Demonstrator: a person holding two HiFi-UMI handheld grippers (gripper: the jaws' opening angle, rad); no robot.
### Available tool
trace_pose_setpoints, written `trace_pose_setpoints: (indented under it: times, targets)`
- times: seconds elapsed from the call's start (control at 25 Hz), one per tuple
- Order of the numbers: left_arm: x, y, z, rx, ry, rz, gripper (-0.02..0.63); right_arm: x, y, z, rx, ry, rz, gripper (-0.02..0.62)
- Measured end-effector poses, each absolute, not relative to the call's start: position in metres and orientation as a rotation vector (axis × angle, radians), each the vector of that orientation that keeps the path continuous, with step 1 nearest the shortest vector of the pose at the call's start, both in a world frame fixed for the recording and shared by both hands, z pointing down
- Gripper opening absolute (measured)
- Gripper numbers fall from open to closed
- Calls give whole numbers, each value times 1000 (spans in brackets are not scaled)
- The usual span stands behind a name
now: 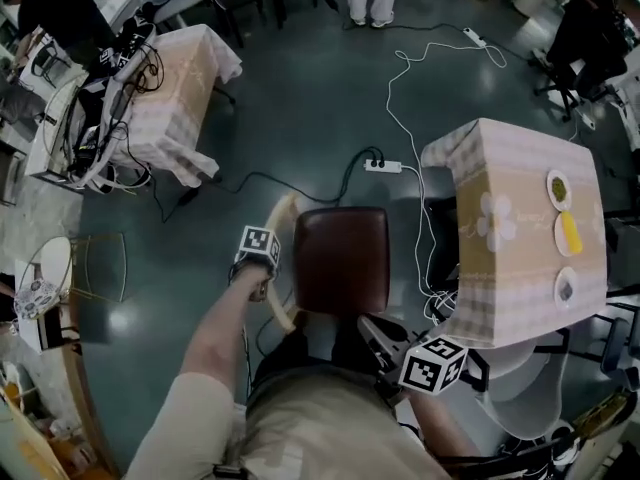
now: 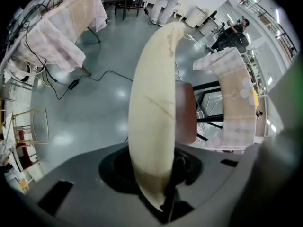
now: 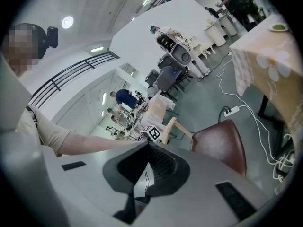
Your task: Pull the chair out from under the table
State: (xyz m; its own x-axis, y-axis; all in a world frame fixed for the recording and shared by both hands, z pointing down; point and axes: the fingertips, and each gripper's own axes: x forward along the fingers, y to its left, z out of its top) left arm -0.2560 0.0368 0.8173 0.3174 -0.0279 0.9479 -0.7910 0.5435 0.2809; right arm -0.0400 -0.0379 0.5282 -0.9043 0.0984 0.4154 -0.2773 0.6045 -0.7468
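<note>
So the chair (image 1: 340, 258) is fully out from under the tabletop (image 1: 520, 198) at this point. In the head view it sits on the floor off the tabletop's left side, near it but not touching, with a strip of floor and some white cable (image 1: 432, 238) between the brown seat and the hanging checked cloth. The left hand-held gripper (image 1: 262, 273) points steeply down on the far side of the chair from the tabletop. Its own view shows the jaws only partly apart and clamped on the cream curved backrest (image 2: 154, 103), which runs right up between them. The right hand-held gripper (image 3: 147, 167) is on the near side, close to the tabletop's lower left corner. Its pads are pressed together with nothing in them, and it's aimed across the seat. Three small plates (image 1: 568, 233) sit in a row along the tabletop's right edge, the middle one with something yellow on it. A white power strip (image 1: 383, 166) lies on the floor just off the tabletop's upper left corner. Well away to the left there's a second cloth-covered table (image 1: 175, 88) piled with cables.
</note>
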Motion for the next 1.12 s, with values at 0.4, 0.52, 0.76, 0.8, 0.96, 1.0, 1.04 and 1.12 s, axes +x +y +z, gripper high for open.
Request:
trace_pose_setpoints:
  times: [0.4,0.52,0.76,0.8,0.96,1.0,1.04,1.12]
  targets:
    - [-261,45,816,862,-1155,585,133,-43,-34,525,142,-2406,1226,11]
    - [-261,43,815,867,-1157,593,133,-39,-36,526,157,-2412,1226,11]
    - [-279,48,812,865,-1168,611,132,-48,-31,526,159,-2417,1230,11]
    - [-281,50,812,862,-1170,608,132,-49,-29,526,155,-2414,1227,11]
    - [-288,65,816,844,-1175,596,132,-53,-21,530,135,-2401,1222,11]
    - [-290,70,817,838,-1176,592,132,-55,-19,530,130,-2400,1219,11]
    - [-291,73,818,835,-1176,589,132,-56,-18,529,129,-2398,1216,11]
    - [-292,76,820,834,-1173,582,132,-56,-17,528,135,-2396,1209,11]
